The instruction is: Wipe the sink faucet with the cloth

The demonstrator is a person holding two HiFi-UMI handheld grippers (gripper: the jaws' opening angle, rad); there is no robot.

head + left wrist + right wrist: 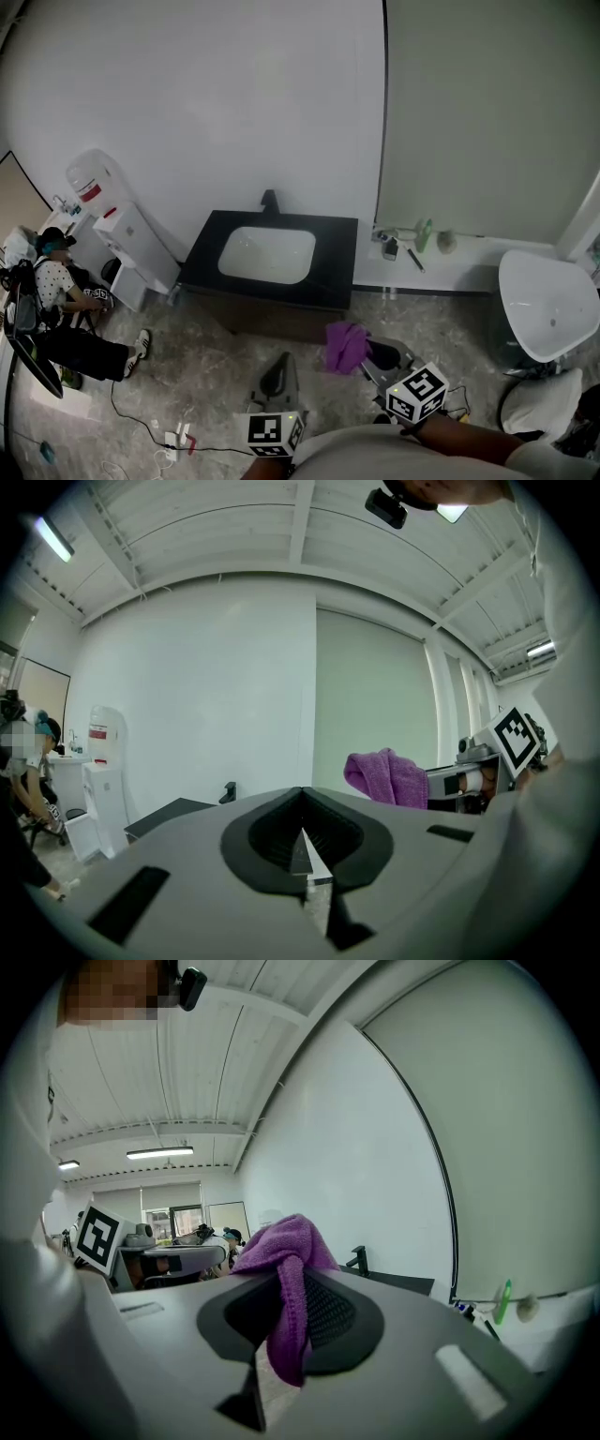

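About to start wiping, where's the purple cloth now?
The purple cloth is pinched in the right gripper, low in the head view, short of the black sink counter.

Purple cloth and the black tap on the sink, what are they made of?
The purple cloth looks like soft terry or microfibre fabric: it is fuzzy and hangs in limp folds. The black tap is probably metal with a matte coating: it looks dull, without shine, but is too small to be sure.
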